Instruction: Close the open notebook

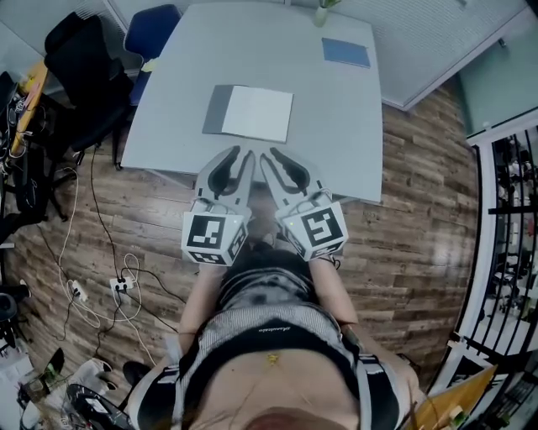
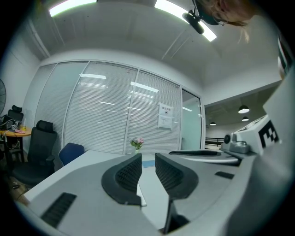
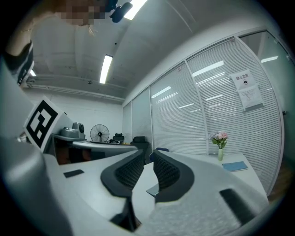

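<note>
**A:** Task item: how many, and where?

**B:** One notebook (image 1: 250, 112). It lies open and flat on the desk (image 1: 336, 126), toward the near edge. It shows a narrow grey part on the left and a wider white page on the right.

**A:** Tongs?

**B:** Two sets, side by side at the near edge and pointing level toward the notebook, just short of it. The left tongs (image 1: 241, 154) have a narrow gap between the jaws and nothing in it. The right tongs (image 1: 273, 154) are the same: narrow gap, nothing held. There are two marker cubes (image 1: 214, 238), one per gripper.

**A:** Other items on the desk?

**B:** One blue book (image 1: 345, 52) lies closed at the far right, well apart from the notebook. One vase (image 1: 321, 13) of flowers stands at the far edge.

**A:** Beside the desk?

**B:** Two chairs, one black chair (image 1: 84, 63) and one blue chair (image 1: 151, 29), both on the left.

**A:** Limits of observation?

**B:** The vase is cut off at the top of the head view. Each gripper view shows only a sliver of the notebook, low between the jaws. No writing on the page can be made out. The person's hands are hidden behind the cubes.
</note>
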The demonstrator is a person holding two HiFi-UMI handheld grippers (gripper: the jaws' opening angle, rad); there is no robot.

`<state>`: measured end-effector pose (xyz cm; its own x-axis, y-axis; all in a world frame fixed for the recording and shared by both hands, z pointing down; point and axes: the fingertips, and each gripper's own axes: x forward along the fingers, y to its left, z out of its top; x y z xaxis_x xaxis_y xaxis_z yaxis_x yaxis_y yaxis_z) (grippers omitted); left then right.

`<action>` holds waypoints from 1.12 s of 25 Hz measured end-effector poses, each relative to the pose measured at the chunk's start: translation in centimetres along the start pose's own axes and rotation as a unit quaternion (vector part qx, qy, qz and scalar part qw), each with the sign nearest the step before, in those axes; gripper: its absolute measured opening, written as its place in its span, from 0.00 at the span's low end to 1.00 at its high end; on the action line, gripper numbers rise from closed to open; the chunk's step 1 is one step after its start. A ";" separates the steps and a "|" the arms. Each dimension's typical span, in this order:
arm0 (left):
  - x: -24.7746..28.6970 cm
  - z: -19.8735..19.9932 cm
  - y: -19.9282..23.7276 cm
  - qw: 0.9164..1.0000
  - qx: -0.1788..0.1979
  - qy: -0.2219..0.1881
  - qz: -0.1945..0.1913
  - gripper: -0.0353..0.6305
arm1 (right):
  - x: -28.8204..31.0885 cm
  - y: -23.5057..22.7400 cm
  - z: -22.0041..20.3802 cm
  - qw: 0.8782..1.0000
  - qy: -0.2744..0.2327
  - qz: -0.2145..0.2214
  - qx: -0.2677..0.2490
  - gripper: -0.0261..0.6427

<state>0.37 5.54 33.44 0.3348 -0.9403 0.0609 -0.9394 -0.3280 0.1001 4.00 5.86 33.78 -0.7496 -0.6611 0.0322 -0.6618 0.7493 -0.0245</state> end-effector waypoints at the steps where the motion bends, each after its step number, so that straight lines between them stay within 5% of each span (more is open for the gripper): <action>1: 0.1 0.0 0.1 1.000 0.000 0.000 -0.001 0.16 | 0.1 0.0 0.0 1.000 -0.001 -0.001 0.000 0.14; 28: 12.2 1.1 11.1 0.996 -0.008 0.017 -0.088 0.16 | 15.2 -6.4 -0.3 0.997 0.008 -0.075 0.011 0.14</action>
<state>-6.04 -9.72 34.21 0.4976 -0.8643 0.0741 -0.8642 -0.4865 0.1283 -3.13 -8.95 34.71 -0.6424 -0.7645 0.0531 -0.7664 0.6412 -0.0398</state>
